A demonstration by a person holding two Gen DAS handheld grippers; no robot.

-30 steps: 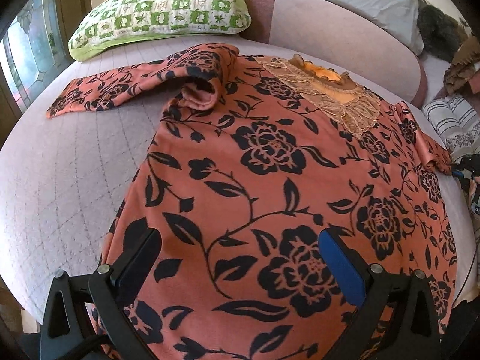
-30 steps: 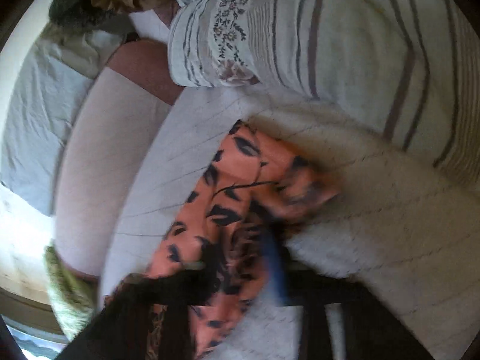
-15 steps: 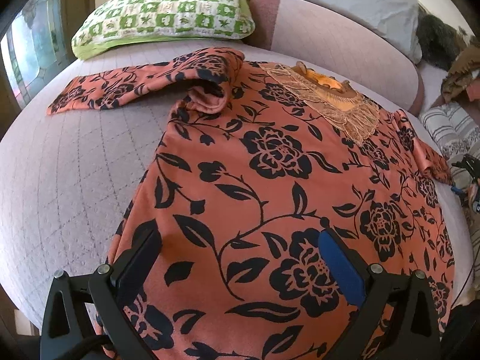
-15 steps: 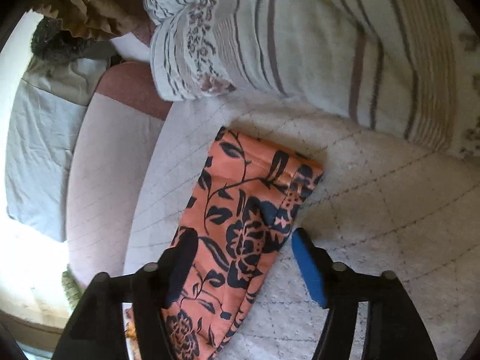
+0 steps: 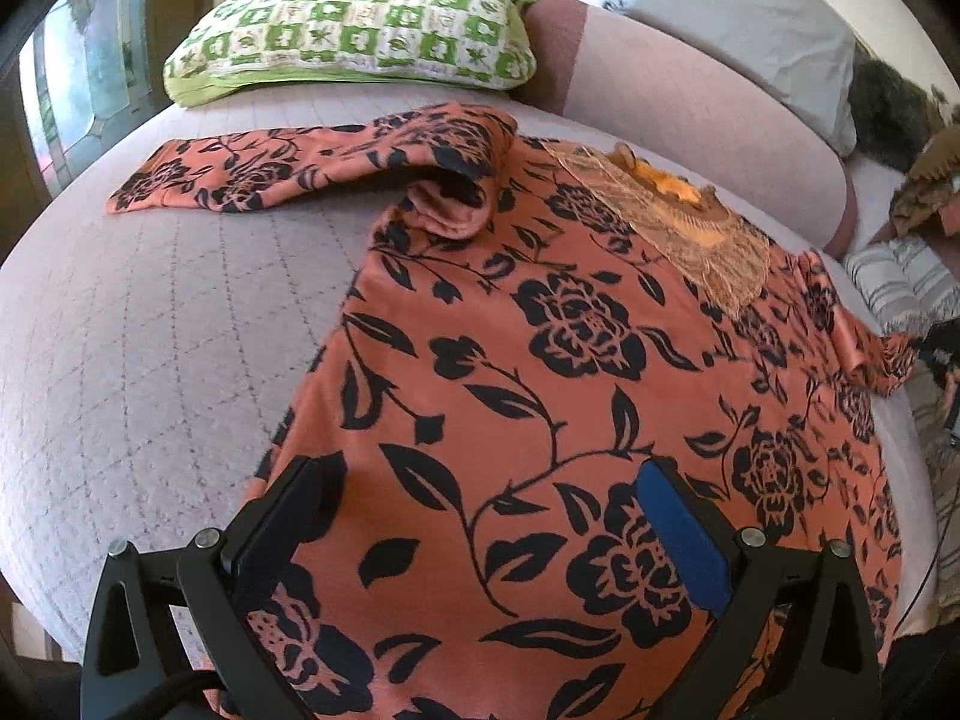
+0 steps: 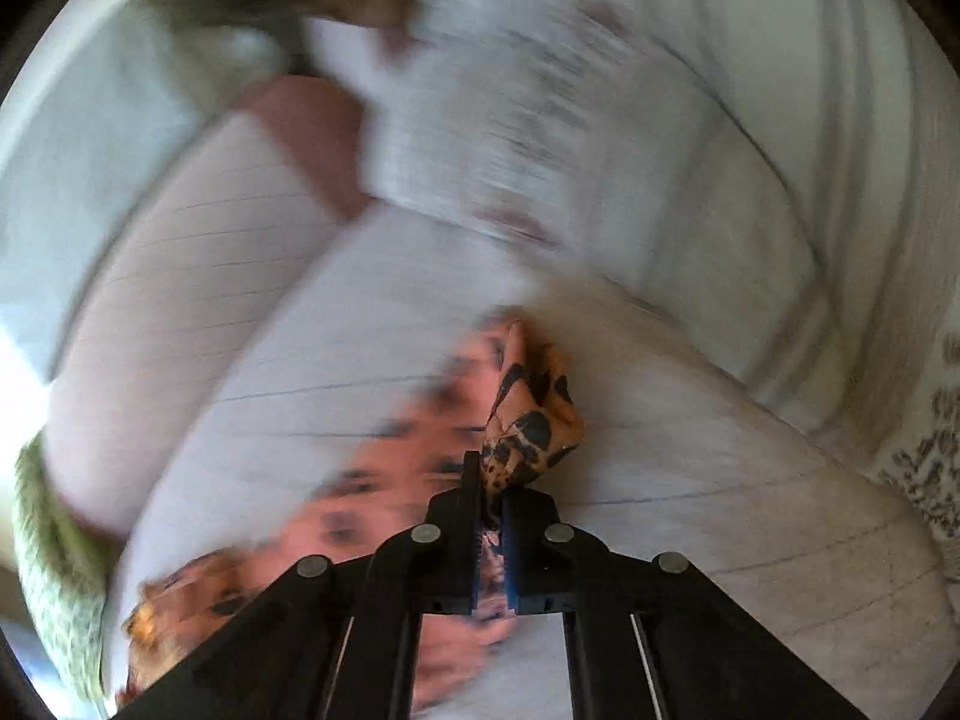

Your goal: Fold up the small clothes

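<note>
Left wrist view: orange floral top (image 5: 540,396) lies spread flat on a pale quilted bed (image 5: 150,360). Lace neck panel (image 5: 678,222) points away from the camera. One sleeve (image 5: 288,168) stretches out to the left, its shoulder end bunched in a fold. Left gripper (image 5: 486,516) hovers over the hem, fingers wide apart, nothing between them. Green checked pillow (image 5: 354,30) sits at the bed's far edge.

Right wrist view, heavily blurred: shows what the left view barely catches at its right edge. Right gripper (image 6: 491,498) has just been closing; fingers are now clamped on the other sleeve (image 6: 528,414), the cuff bunched and sticking out past the tips, lifted off the bed. Striped fabric (image 6: 600,138) lies beyond, detail unreadable.
</note>
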